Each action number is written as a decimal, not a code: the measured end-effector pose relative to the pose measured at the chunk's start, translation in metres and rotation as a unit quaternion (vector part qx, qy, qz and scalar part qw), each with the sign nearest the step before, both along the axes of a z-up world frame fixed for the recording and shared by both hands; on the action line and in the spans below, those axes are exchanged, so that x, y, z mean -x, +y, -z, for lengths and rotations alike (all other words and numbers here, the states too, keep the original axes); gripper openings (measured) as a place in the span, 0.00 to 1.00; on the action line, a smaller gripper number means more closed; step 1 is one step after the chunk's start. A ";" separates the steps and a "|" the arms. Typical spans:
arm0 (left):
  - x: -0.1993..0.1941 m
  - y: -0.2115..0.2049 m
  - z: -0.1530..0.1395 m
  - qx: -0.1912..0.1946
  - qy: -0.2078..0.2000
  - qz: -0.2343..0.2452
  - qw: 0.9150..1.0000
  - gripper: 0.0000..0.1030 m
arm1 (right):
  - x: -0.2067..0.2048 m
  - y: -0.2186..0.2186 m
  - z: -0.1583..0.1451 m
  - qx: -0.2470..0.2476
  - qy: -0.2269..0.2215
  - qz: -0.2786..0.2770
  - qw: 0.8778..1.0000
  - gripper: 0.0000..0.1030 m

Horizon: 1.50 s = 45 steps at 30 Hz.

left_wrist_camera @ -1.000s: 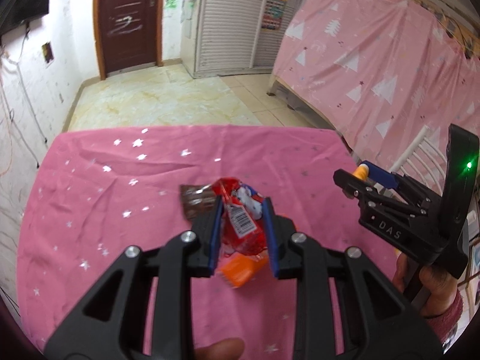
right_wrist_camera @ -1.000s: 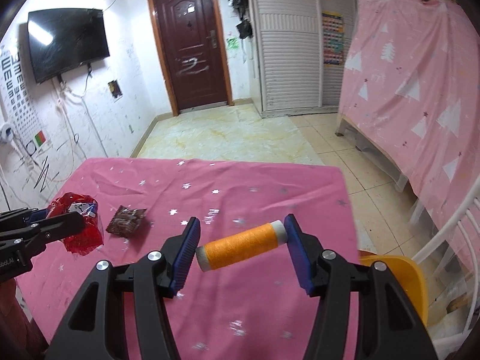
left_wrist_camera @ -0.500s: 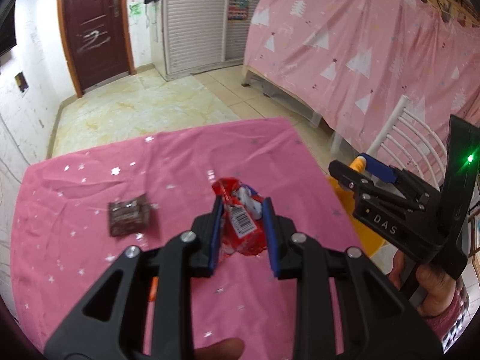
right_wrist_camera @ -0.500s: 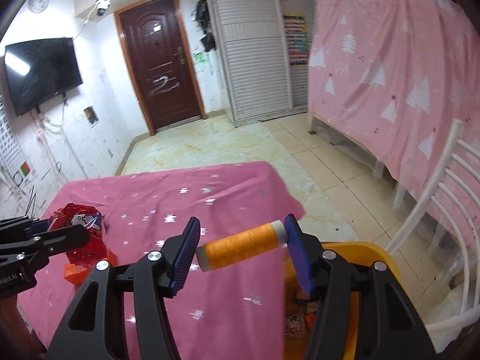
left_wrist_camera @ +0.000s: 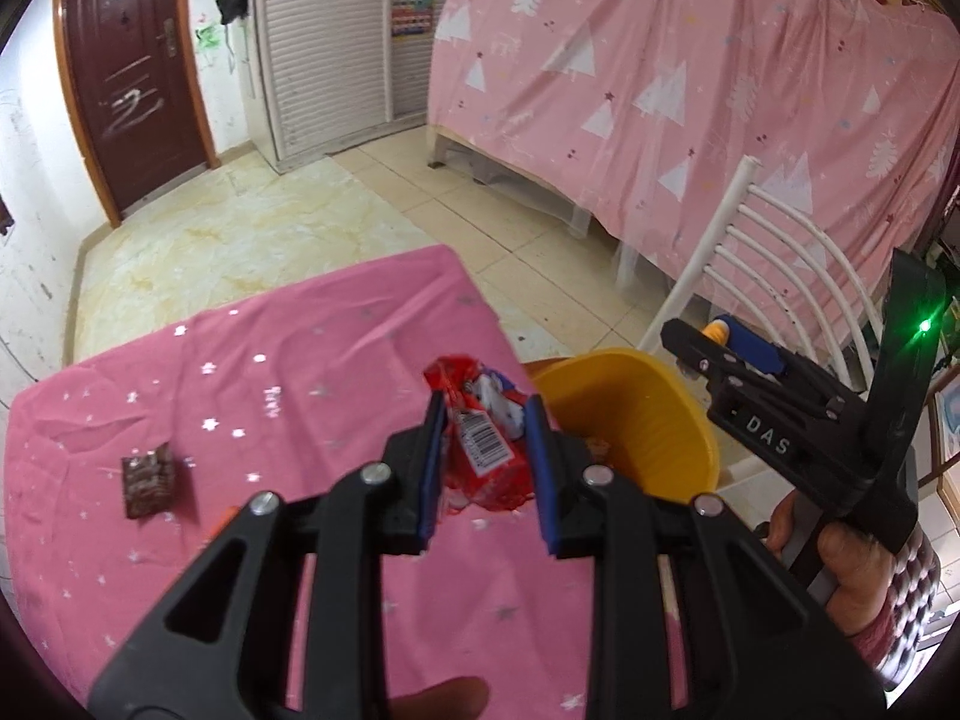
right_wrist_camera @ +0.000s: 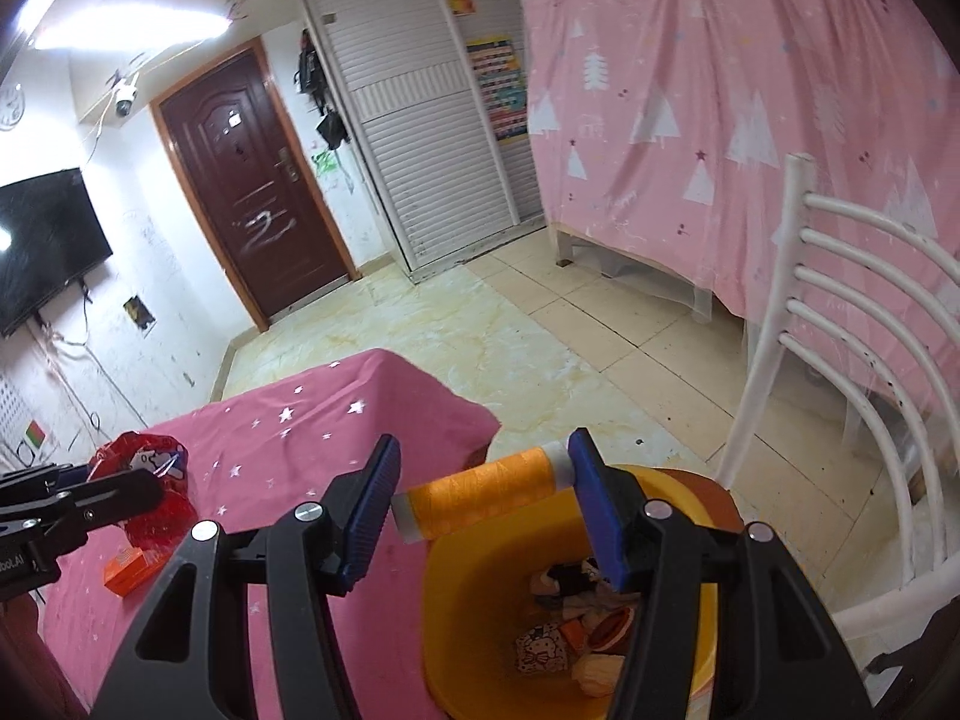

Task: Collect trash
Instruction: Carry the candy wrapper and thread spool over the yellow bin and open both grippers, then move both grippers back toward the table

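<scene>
Counter [left_wrist_camera: 312, 348] cloth: hot pink, scattered silver stars. Bin [right_wrist_camera: 474, 600] beside the counter: yellow-orange, holding mixed white, black and orange scraps. Wrapper [left_wrist_camera: 480, 444] over the counter edge: red, white barcode label, blue-white print. Second wrapper [left_wrist_camera: 147, 477] on the counter: dark brown, shiny. Small box [right_wrist_camera: 126, 567] on the counter: orange. Thread spool [right_wrist_camera: 480, 495] above the bin: orange thread, white ends. Fingers [right_wrist_camera: 366, 510]: black frames, blue ribbed pads. Curtain [left_wrist_camera: 690, 78] beyond the counter: pale pink, white tree pattern. Chair [right_wrist_camera: 840, 324] by the bin: white. Door [right_wrist_camera: 252, 180]: dark brown with white scrawl.
</scene>
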State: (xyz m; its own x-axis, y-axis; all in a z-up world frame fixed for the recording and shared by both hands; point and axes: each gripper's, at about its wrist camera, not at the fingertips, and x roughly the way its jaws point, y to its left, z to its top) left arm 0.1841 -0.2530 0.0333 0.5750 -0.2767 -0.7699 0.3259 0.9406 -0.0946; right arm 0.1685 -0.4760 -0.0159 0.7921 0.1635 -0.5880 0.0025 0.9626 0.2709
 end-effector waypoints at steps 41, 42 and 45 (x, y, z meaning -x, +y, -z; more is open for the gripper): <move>-0.022 -0.024 0.001 0.040 -0.001 -0.052 0.998 0.63 | -0.005 -0.006 0.006 -0.026 0.015 -0.014 0.999 0.66; -0.021 -0.018 -0.001 0.039 -0.005 -0.056 0.998 0.63 | -0.006 -0.002 0.005 -0.024 0.014 -0.020 0.999 0.66; -0.020 -0.001 -0.006 0.033 -0.015 -0.071 0.997 0.63 | -0.009 0.013 0.003 -0.019 0.011 -0.035 0.999 0.67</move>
